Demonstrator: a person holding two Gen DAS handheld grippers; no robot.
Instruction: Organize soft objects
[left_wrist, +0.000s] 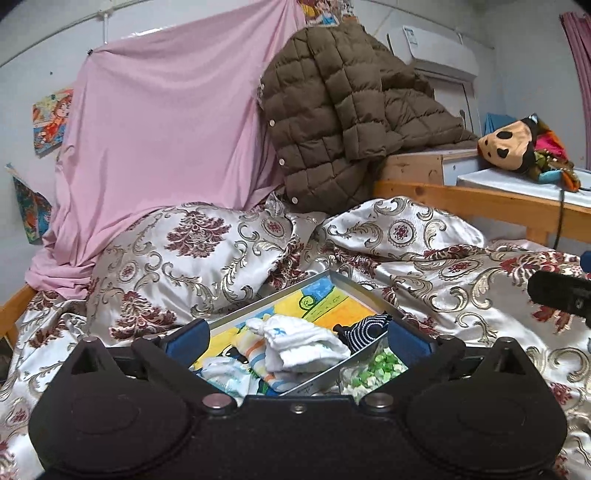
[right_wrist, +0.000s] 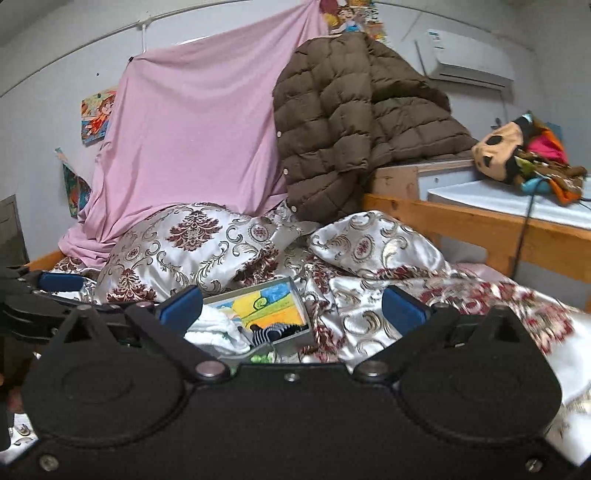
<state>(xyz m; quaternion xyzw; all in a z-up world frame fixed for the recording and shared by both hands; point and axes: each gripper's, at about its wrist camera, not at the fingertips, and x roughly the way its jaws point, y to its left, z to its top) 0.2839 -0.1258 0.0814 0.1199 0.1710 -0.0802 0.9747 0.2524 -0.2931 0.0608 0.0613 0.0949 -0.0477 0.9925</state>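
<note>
Left wrist view: shallow grey metal tray with a colourful drawn lining (left_wrist: 354, 286) sits on the floral satin bedspread (left_wrist: 461, 295), between the spread blue-padded fingers of the left gripper (left_wrist: 299, 341), nothing held.
White folded baby socks (left_wrist: 295, 341) at tray centre, navy striped sock (left_wrist: 364, 330) at 3 o'clock of them, green-patterned clear bag (left_wrist: 373, 369) at 5 outside the rim. Right gripper (right_wrist: 293, 308) jaws wide apart, empty, above the tray. Brown quilted jacket (left_wrist: 332, 110) at 12, pink sheet (left_wrist: 166, 122) at 10.
</note>
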